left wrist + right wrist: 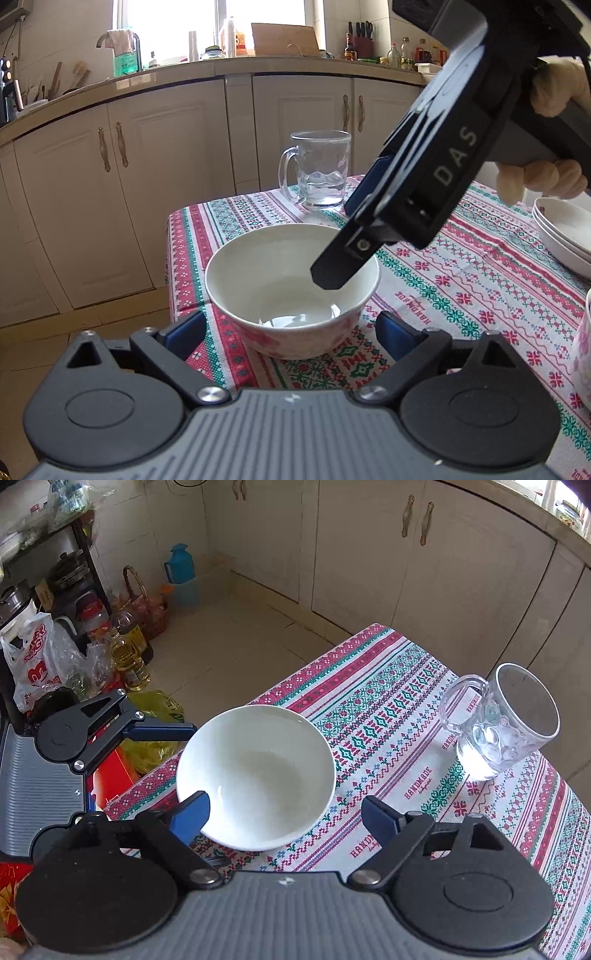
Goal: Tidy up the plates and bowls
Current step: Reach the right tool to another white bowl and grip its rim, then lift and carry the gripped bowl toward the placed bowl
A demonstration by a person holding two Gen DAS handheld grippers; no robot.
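Covering the table, the patterned tablecloth (399, 716) carries everything, and the white bowl (255, 775) near its corner serves as the landmark. Behind the bowl, toward the cabinets, stands a glass mug (317, 170), well apart from it. Off to the bowl's right, at the cloth's far side, sits a stack of white plates (565, 232). The left gripper (291, 332) is level with the bowl's base, jaws spread wide on either side of it without pressing. The right gripper (284, 816) reaches down over the bowl, jaws parted, one blue finger (192, 812) inside the rim and the other outside on the cloth, gripping nothing.
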